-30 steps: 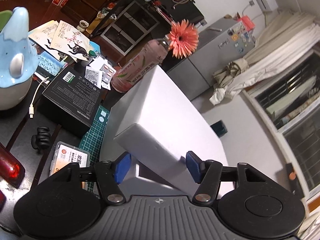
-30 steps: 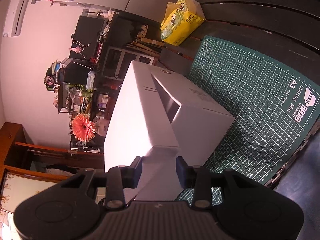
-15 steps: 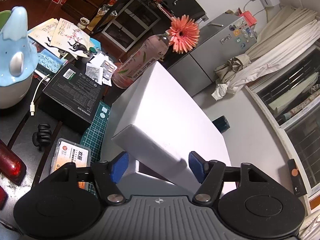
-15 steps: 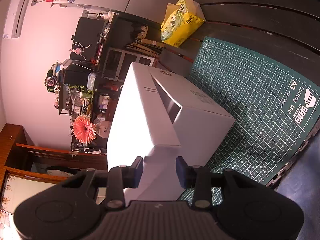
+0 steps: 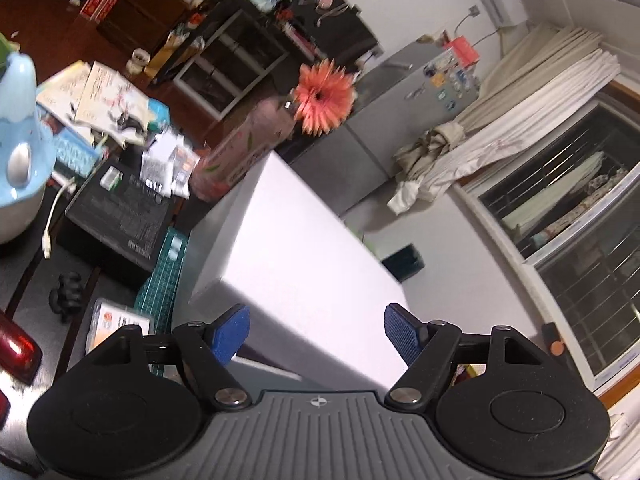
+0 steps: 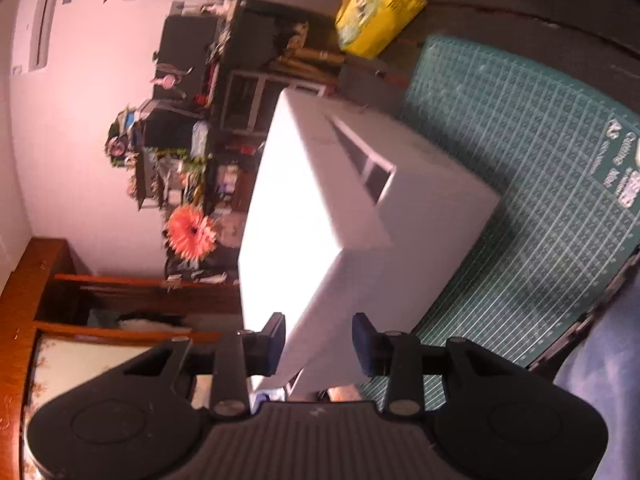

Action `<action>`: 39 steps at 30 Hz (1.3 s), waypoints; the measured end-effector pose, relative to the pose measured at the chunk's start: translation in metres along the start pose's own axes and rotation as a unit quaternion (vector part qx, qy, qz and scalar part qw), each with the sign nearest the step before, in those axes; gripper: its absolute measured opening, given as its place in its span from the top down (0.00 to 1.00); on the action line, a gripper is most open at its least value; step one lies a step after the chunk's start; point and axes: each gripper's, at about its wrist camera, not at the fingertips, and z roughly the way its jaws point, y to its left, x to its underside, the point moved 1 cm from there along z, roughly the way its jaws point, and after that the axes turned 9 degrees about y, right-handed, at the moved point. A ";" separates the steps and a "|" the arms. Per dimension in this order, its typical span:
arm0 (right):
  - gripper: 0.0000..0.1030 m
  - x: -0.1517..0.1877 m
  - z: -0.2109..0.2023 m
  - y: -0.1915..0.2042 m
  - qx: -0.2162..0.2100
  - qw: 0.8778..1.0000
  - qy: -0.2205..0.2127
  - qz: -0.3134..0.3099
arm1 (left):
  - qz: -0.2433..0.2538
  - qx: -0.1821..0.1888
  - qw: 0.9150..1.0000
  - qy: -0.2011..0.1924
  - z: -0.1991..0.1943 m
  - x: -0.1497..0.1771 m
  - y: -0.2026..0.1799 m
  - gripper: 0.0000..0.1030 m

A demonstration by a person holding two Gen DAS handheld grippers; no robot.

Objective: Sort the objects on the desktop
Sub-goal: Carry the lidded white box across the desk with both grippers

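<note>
A large white box fills the middle of both views and rests with one side on the green cutting mat; it also shows in the right wrist view. Its white lid is tilted up over the box body. My left gripper is open, its blue pads on either side of the lid's near edge with gaps showing. My right gripper is shut on the lid's near corner flap and holds it raised.
Left of the box: a black carton, a pink bottle with an orange flower, a blue figurine, a small card case, a black clip. A yellow packet lies beyond the mat.
My left gripper has opened wider and let go of the lid. Both views shifted slightly and are blurred; the right gripper's hold on the lid is unchanged.
</note>
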 end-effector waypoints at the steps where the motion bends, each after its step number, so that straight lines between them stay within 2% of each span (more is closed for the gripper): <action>1: 0.65 0.001 0.000 0.004 -0.002 1.000 0.001 -0.012 | 0.003 -0.003 1.000 -0.010 -0.003 -0.001 -0.001 0.29; 5: 0.64 0.001 -0.003 0.020 -0.019 0.998 -0.001 -0.056 | 0.007 -0.015 0.999 -0.048 -0.013 -0.006 0.002 0.29; 9: 0.64 -0.004 -0.013 0.030 -0.029 0.996 -0.026 -0.082 | -0.001 -0.034 0.997 -0.069 -0.016 -0.010 0.010 0.29; 15: 0.64 -0.014 -0.042 0.041 0.024 0.987 -0.109 -0.118 | -0.022 -0.035 0.996 -0.078 -0.014 -0.014 0.023 0.29; 18: 0.64 -0.022 -0.049 0.035 0.031 0.986 -0.129 -0.098 | -0.032 -0.031 0.996 -0.073 -0.009 -0.014 0.028 0.29; 23: 0.64 -0.033 -0.042 0.020 0.042 0.989 -0.126 -0.064 | -0.041 -0.026 0.997 -0.057 0.001 -0.012 0.031 0.30; 39: 0.64 -0.024 -0.021 0.018 0.053 0.991 -0.096 -0.071 | -0.034 -0.015 0.999 -0.037 0.007 -0.005 0.026 0.30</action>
